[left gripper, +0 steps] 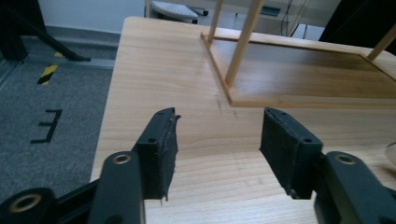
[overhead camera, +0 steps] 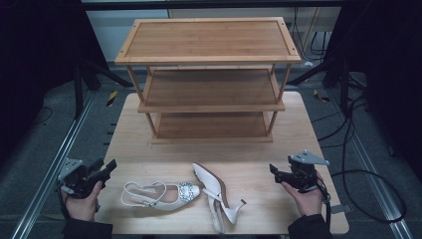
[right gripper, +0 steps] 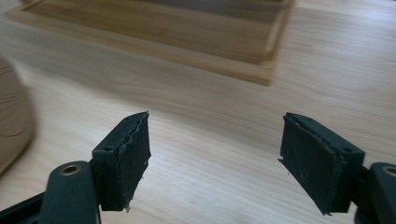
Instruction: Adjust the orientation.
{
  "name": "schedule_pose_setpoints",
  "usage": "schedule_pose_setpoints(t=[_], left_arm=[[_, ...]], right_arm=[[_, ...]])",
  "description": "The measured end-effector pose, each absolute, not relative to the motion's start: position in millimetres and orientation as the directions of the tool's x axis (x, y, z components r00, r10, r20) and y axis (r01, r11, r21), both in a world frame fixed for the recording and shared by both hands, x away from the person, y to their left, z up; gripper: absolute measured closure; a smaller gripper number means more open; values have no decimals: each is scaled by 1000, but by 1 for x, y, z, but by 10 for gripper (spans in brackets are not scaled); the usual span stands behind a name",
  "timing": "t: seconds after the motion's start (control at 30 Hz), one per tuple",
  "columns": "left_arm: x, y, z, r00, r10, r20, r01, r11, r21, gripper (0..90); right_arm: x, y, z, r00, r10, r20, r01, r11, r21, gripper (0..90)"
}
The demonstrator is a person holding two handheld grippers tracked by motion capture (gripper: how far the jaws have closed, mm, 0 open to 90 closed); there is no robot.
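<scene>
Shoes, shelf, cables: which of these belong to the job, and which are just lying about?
Part of the job:
left shoe
right shoe
wooden rack
left gripper, open
right gripper, open

Lying about:
floor cables
yellow-black tape

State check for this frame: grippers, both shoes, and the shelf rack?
Left gripper: open, nothing between its jaws.
Right gripper: open, nothing between its jaws.
Buckle shoe: lying on the table, untouched.
Heeled shoe: tipped on its side, untouched.
Wooden shelf rack: upright, all shelves bare.
</scene>
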State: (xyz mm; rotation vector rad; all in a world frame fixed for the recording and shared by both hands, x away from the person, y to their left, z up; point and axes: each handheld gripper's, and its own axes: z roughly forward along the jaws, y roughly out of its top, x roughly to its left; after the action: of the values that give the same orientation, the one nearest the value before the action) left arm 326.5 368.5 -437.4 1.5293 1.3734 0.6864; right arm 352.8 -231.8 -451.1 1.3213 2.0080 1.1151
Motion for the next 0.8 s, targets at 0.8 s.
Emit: schedule_pose_setpoints(t=[0.8], left_arm=[[326,258,-391,491,869,-62,368,-143,919,606]], right_arm=[[321,-157,-433,-673,735,82,483,352,801,410]])
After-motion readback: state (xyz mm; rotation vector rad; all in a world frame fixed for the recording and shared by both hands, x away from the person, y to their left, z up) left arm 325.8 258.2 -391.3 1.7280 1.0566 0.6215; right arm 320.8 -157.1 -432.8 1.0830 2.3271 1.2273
